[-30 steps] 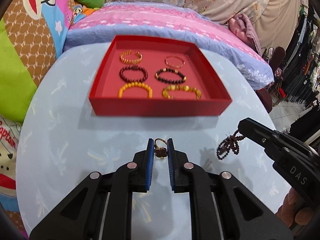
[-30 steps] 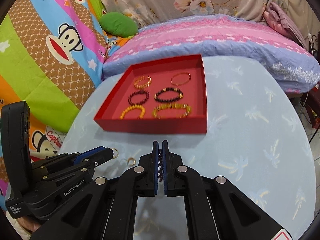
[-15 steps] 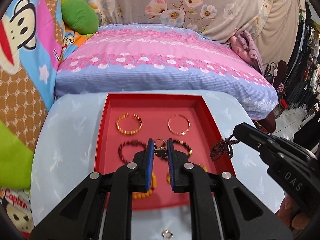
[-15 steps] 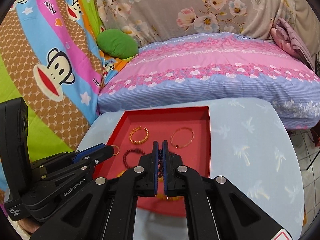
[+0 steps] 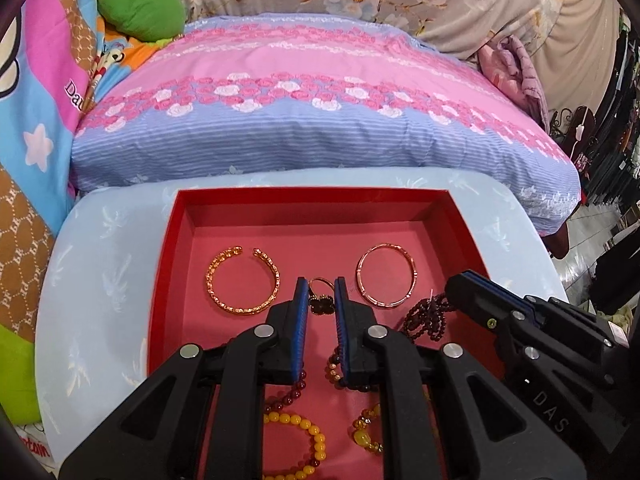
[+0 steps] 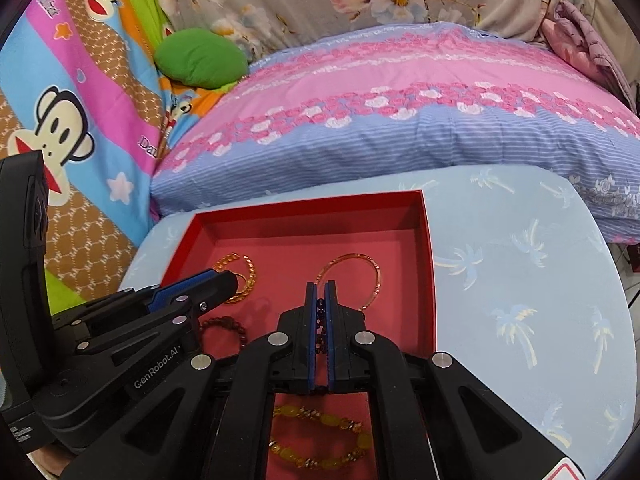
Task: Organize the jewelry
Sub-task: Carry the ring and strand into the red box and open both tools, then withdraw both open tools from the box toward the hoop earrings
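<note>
A red tray (image 5: pixel 372 208) sits on the light blue table and holds several bracelets: a gold cuff (image 5: pixel 240 284), a rose-gold bangle (image 5: pixel 386 276), dark bead and yellow bead (image 5: pixel 308 432) ones. My left gripper (image 5: pixel 321 300) is shut on a gold ring with a dark clover (image 5: pixel 320 302), above the tray's middle. My right gripper (image 6: pixel 320 300) is shut on a dark red bead bracelet (image 6: pixel 320 312), which hangs over the tray's right part (image 5: pixel 426 316). The tray also shows in the right wrist view (image 6: pixel 428 264).
The round table (image 6: pixel 520 280) has a palm-print cloth. A pink and blue striped pillow (image 5: pixel 312 104) lies right behind the tray. A cartoon monkey blanket (image 6: pixel 64 120) and a green cushion (image 5: pixel 140 4) are at the left.
Both grippers have moved forward from the table's front to over the tray, each carrying its piece. The tray now fills the lower view.
</note>
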`<act>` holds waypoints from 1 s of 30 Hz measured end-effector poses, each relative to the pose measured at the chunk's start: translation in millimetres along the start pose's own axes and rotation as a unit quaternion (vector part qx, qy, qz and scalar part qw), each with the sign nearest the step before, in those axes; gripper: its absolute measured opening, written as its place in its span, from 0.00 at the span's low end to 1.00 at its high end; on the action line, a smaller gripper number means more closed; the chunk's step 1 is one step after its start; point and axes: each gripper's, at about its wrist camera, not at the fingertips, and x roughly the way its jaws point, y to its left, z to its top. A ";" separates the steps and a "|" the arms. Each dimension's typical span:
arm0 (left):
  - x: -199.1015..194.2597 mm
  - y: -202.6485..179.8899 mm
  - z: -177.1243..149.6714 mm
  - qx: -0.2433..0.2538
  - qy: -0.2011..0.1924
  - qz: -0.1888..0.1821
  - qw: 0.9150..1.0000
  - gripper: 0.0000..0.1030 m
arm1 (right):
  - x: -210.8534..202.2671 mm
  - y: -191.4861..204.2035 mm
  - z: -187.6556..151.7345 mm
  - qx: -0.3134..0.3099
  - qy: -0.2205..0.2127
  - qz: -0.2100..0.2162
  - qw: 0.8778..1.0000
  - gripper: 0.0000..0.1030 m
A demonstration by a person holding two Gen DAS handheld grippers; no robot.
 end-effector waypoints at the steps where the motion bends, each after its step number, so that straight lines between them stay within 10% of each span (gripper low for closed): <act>1: 3.5 0.2 0.6 0.000 0.003 0.001 1.000 0.13 | 2.7 -1.0 -0.8 -0.001 0.003 -0.003 1.000 0.04; 6: 15.8 -1.2 -4.8 0.000 0.018 0.020 1.000 0.14 | 4.9 -1.2 -6.6 -0.007 0.001 -0.022 1.000 0.08; 10: 14.4 2.6 -7.8 -0.015 0.016 0.029 0.999 0.38 | -2.3 0.5 -9.2 -0.014 -0.011 -0.032 0.999 0.20; 30: -42.5 -12.1 -24.9 -0.003 -0.019 0.032 0.999 0.39 | -65.3 16.2 -32.1 -0.021 -0.044 -0.018 0.999 0.28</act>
